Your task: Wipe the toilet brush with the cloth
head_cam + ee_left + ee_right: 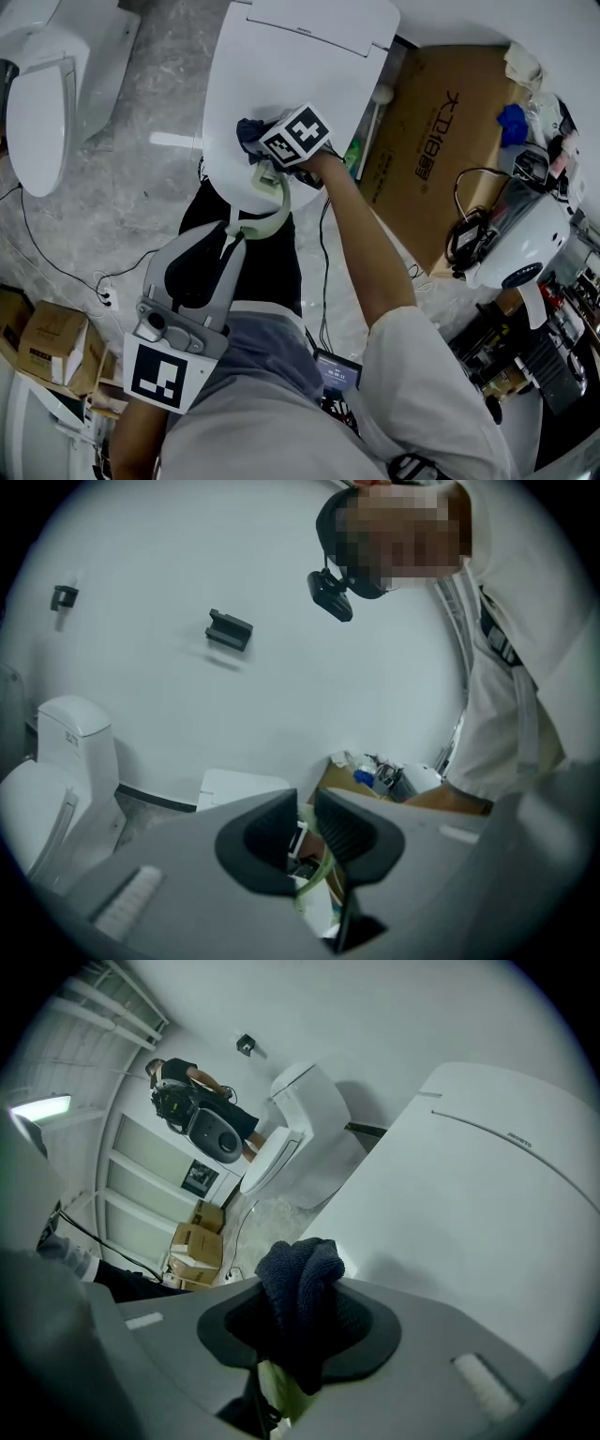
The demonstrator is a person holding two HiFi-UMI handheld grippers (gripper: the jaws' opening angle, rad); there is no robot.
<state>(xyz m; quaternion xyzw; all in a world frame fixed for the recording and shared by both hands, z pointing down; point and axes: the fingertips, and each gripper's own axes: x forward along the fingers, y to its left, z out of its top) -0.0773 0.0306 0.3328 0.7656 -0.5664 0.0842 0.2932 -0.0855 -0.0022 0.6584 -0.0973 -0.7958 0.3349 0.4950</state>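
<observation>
Left gripper [302, 841]: jaws nearly together, clamped on pale green toilet brush [269, 200].
Right gripper [300, 1330]: closed on bunched dark blue cloth [298, 1283].
Brush: just beside cloth, over white toilet lid [469, 1204].
Writing: large Chinese characters on cardboard box [441, 141]; small lid print [519, 1137], unreadable.

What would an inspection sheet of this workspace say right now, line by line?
Surface: closed white toilet lid; the work is held over its front edge.
Job's things: dark blue cloth bunched against the pale green toilet brush.
Clutter: flat cardboard and a white appliance at right; cardboard boxes at left.
Grippers: left claw closed on the toilet brush; right claw closed on the cloth.
Cables: black cable across the grey floor; looped cable by the appliance.
Surroundings: second toilet at left; another person in the background.
</observation>
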